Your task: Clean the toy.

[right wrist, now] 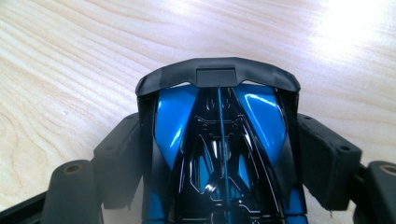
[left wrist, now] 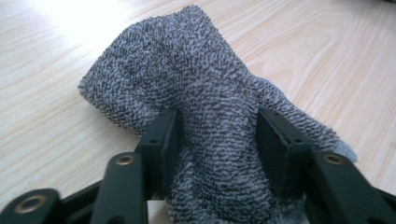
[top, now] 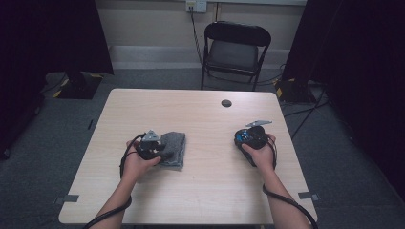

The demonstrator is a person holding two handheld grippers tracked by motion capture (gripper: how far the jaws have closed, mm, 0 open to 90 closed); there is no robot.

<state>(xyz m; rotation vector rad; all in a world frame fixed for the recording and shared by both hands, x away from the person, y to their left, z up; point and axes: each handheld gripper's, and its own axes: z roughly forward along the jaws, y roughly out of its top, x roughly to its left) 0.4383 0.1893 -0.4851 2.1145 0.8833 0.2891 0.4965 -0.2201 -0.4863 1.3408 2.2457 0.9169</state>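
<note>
Cloth [left wrist: 205,116] lies bunched on the bench [top: 205,191] between the released left tongs [left wrist: 217,140], its length running straight ahead of them, while the right tongs [right wrist: 219,158], well apart, clench a blue toy car [right wrist: 219,140] by its sides.

You work at a light wood-grain table [top: 200,191] with a small dark round cap [top: 226,103] set into its far edge, well beyond the jaws. Past it stands a black folding chair [top: 235,50] against a pale wall [top: 153,21] — a cable hangs there from a wall socket [top: 196,5]. Dark curtains [top: 52,33] close both sides. Grey carpet [top: 52,143] covers the floor, and light glares off the wood ahead of your jaws.
</note>
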